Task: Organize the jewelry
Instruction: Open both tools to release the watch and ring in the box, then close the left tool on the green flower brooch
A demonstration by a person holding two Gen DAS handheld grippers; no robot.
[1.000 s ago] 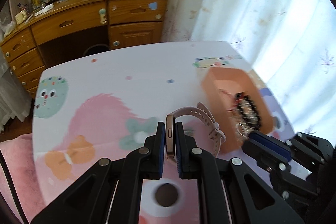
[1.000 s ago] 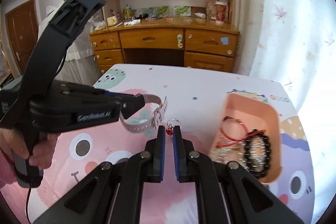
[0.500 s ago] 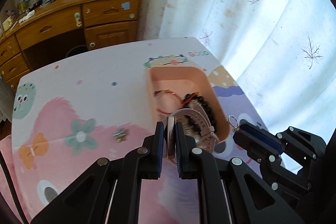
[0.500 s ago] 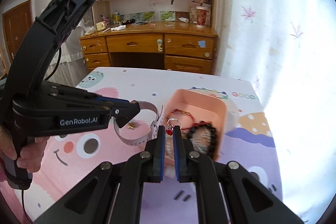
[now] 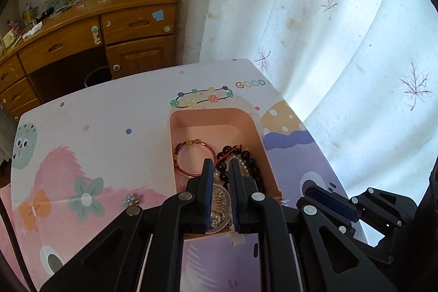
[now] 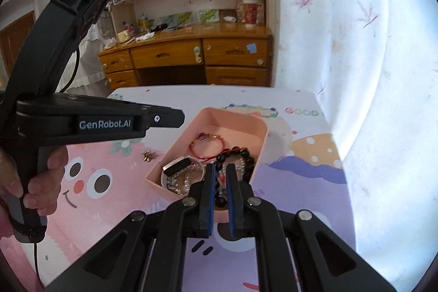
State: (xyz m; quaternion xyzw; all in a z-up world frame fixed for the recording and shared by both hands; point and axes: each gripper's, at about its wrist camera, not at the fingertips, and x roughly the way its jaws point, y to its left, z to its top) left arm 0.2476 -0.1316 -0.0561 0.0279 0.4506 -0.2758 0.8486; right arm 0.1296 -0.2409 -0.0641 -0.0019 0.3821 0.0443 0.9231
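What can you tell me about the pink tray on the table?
The pink tray is a rectangular, open-topped bin of smooth, matte, plastic-looking material with rounded corners and sloping walls. It rests flat on the cartoon-print table cover, near the curtain side. Its far end is bare; the near end holds a red cord bracelet, a black bead bracelet, a watch and silvery chain pieces. Both hand-held grippers hover at its near end.
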